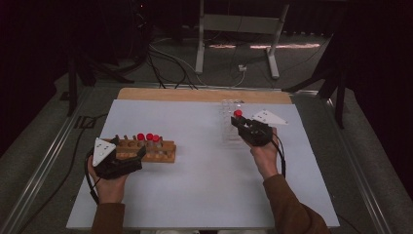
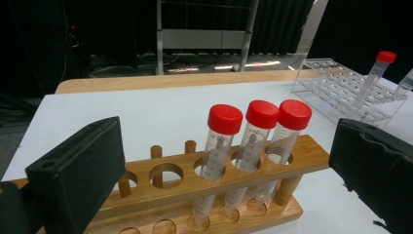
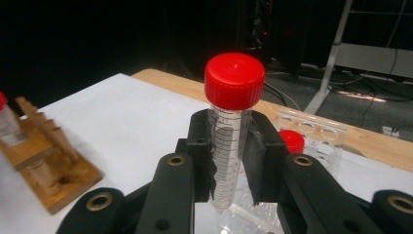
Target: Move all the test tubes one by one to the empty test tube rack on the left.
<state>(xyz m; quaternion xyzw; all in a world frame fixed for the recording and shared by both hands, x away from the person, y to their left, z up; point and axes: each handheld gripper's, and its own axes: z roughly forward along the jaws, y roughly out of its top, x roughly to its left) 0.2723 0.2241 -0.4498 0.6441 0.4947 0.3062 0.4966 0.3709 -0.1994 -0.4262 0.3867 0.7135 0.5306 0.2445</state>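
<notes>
Two grippers work at a white table. At the near left, the left gripper sits just beside the wooden rack. Its jaws are spread wide with nothing between them, and in the left gripper view the picture's edges cut off their outer ends. Three tubes with red caps stand upright in a row in the wooden rack, next to open holes. The rack's near corner is cut off at the bottom of that view.

Farther to the right, the right gripper pinches one red-capped tube upright, just above the clear rack. The pads hide the sides of the tube, and its bottom tip is hard to make out against the clear plastic. Another red cap peeks out behind the right pad, half hidden. The clear rack is faint in the high view.
</notes>
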